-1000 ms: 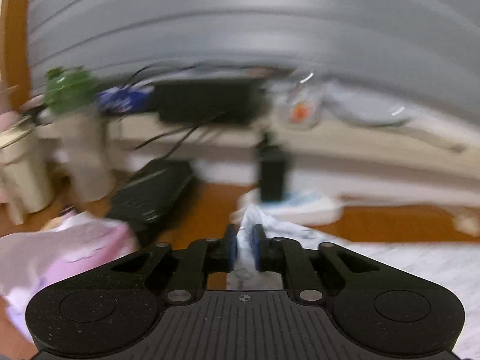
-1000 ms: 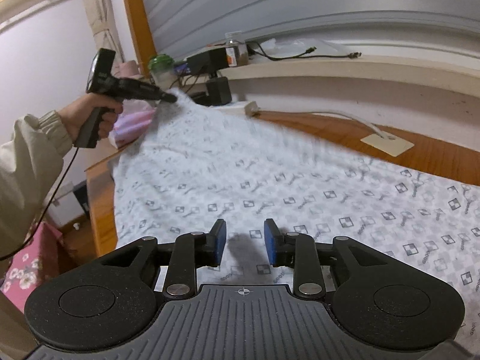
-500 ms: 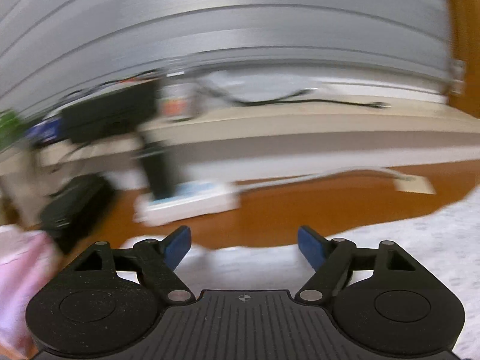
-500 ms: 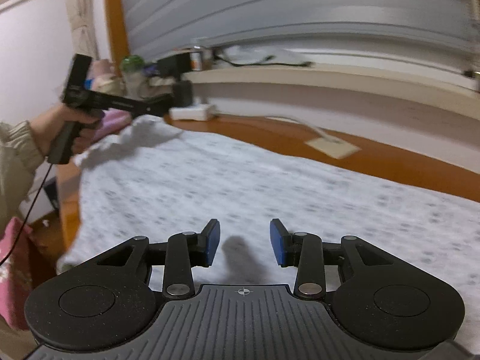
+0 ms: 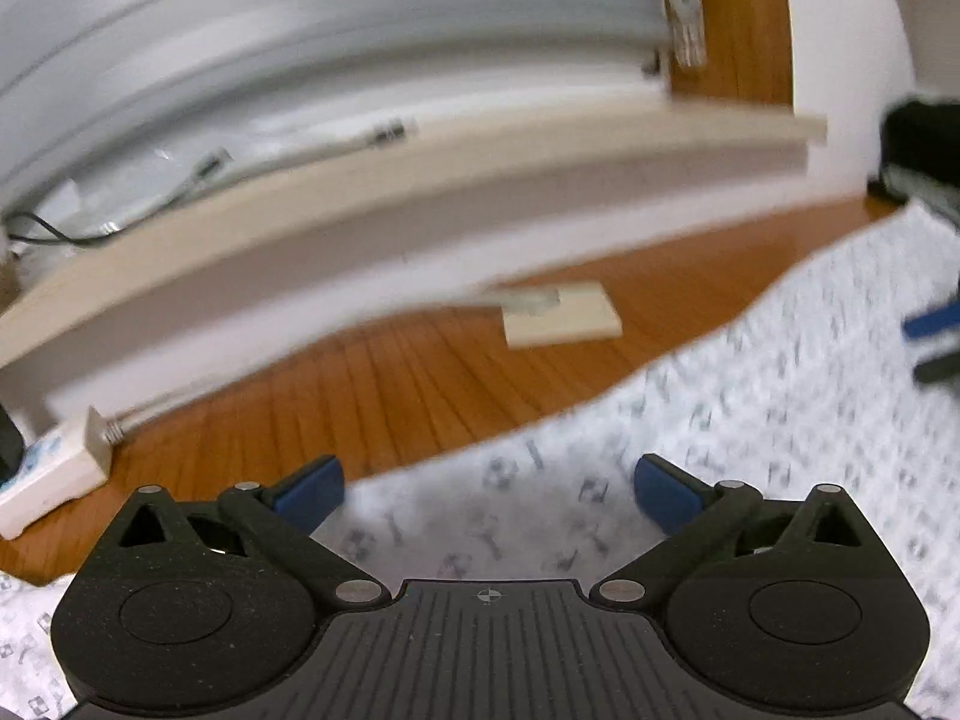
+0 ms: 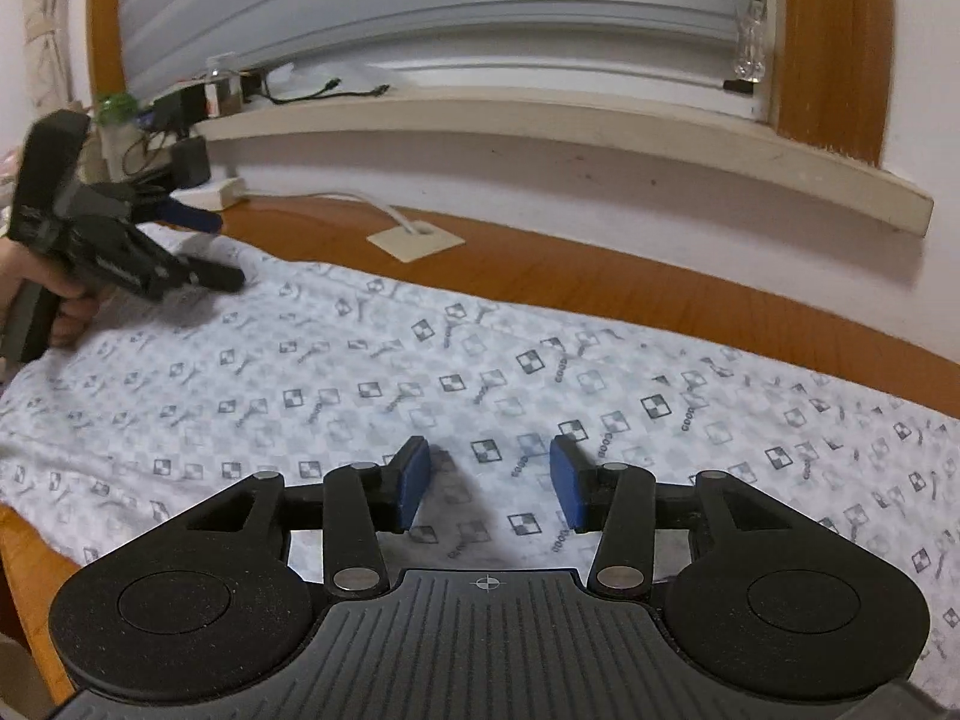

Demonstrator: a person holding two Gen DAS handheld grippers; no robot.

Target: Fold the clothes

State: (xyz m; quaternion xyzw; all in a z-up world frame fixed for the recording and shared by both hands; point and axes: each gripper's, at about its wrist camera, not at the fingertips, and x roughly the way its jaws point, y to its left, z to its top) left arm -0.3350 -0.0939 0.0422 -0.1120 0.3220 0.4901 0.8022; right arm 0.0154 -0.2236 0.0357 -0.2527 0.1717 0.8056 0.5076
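Observation:
A white garment (image 6: 480, 372) with a grey checker print lies spread flat on the wooden table (image 6: 600, 276). My right gripper (image 6: 490, 483) hovers low over its near part. Its jaws are opening, and nothing is pinched between the blue pads. My left gripper (image 5: 487, 492) is over the garment's (image 5: 750, 420) far edge, its jaws opening wide and empty. In the right wrist view, a hand holds the left gripper (image 6: 207, 249) above the cloth's far left corner. The right gripper (image 5: 933, 348) shows blurred at the right edge of the left wrist view.
A white power strip (image 5: 48, 474) and a beige cable plate (image 5: 561, 315) lie on the bare wood behind the cloth. The window sill (image 6: 540, 120) above carries cables, a black adapter and a green-capped bottle (image 6: 117, 108) at the left. The table's front left edge is close.
My left gripper let go of the lifted cloth corner, opened wide and swung right along the far edge. The right gripper opened further and moved right. The cloth now lies flat.

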